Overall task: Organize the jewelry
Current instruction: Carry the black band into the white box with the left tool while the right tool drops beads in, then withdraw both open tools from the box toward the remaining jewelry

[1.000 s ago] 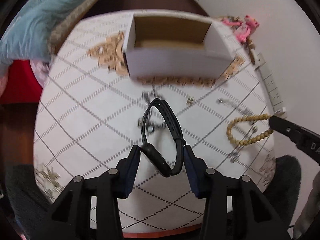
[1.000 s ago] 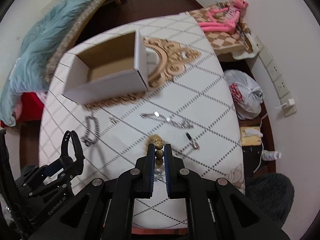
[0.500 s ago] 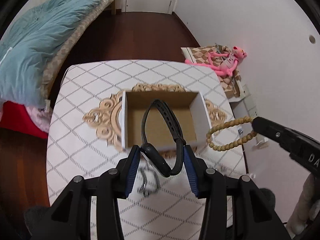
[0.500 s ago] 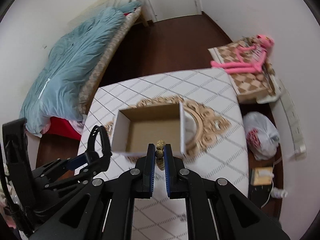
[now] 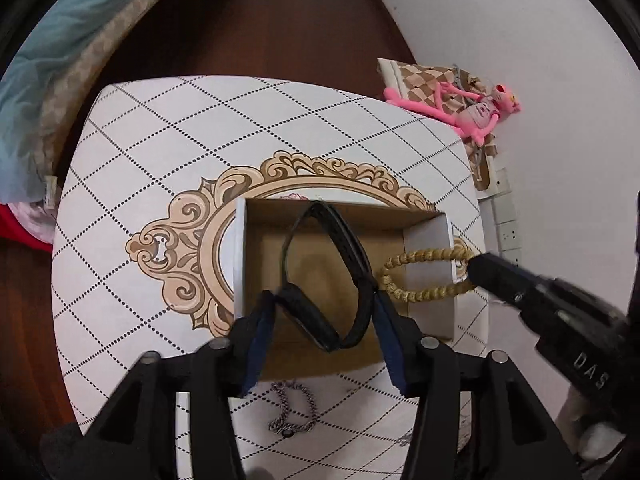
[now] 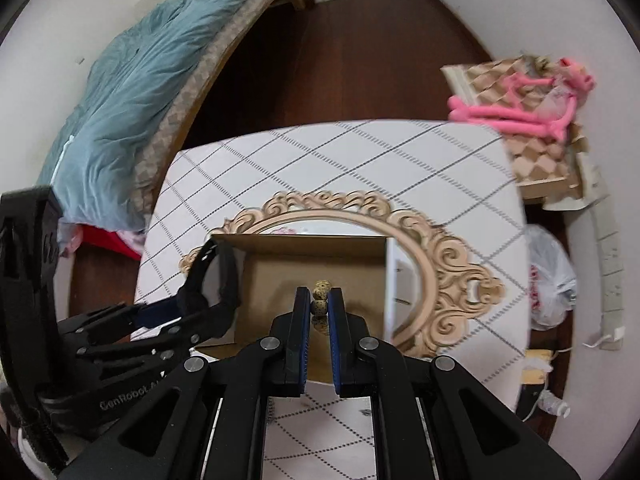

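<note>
Left wrist view alone shows a chain (image 5: 291, 410) on the table (image 5: 132, 152) before the box (image 5: 430, 280), over which the left gripper (image 5: 324, 320) pinches a black band (image 5: 352, 252) and the right gripper (image 6: 319, 304) pinches a bead bracelet (image 5: 424, 276).

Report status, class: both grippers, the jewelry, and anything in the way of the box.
Left gripper shut on black band, over open box. Right gripper shut on bead bracelet, at the box's right wall. Silver chain on table. Nothing blocking.

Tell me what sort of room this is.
Most likely a bedroom at home: a bed with a blue quilt stands beside the patterned table, a pink plush toy lies by the wall, and the floor is dark wood.
</note>
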